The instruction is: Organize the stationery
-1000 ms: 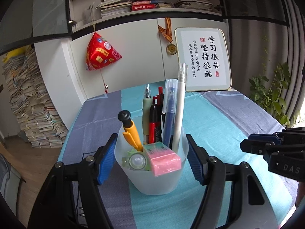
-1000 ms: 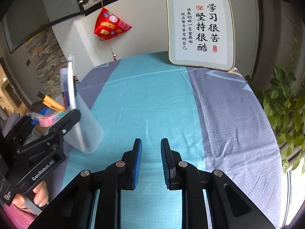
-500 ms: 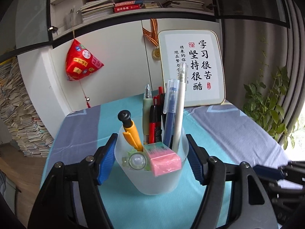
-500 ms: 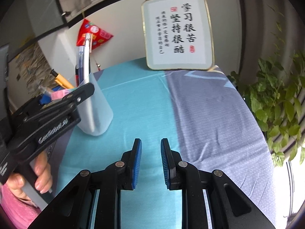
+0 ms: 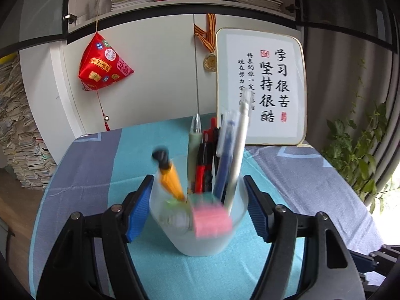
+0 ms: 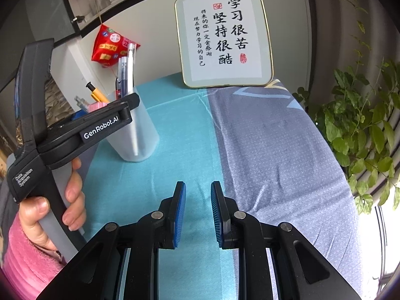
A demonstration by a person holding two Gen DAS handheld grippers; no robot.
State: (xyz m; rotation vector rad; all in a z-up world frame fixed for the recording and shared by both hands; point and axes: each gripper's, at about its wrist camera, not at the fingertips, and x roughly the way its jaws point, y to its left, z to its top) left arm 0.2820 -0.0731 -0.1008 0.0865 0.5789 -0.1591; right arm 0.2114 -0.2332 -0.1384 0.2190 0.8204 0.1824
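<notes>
1. Frosted plastic forms the pen cup (image 5: 200,227), which stands on the table's teal and grey cloth (image 5: 85,165), left of the table's middle in the right wrist view.
2. At the cup's left side, an orange pen with a black cap (image 5: 168,172) leans outward, blurred by motion.
3. A pink eraser (image 5: 212,221) sits at the cup's near rim, also blurred, with a small greenish item beside it that I cannot identify.
4. Further right in the cup stand a grey-green pen (image 5: 193,147), red and black pens (image 5: 203,160), a blue pen (image 5: 226,150) and a tall white pen (image 5: 240,145).
5. The left gripper (image 5: 198,210) has its blue pads on either side of the cup near the rim; the left pad looks to touch the wall, while a thin gap seems to show at the right pad, so I cannot tell whether it is clamped.
6. A hand with a pink sleeve (image 6: 50,212) holds that gripper's handle.
7. The right gripper (image 6: 198,212) hovers over the teal stripe, well apart from the cup, jaws parted by a narrow gap and holding nothing.
8. A framed calligraphy panel (image 6: 225,37) leans at the table's far edge, and a leafy green plant (image 6: 360,125) stands at the far right.
</notes>
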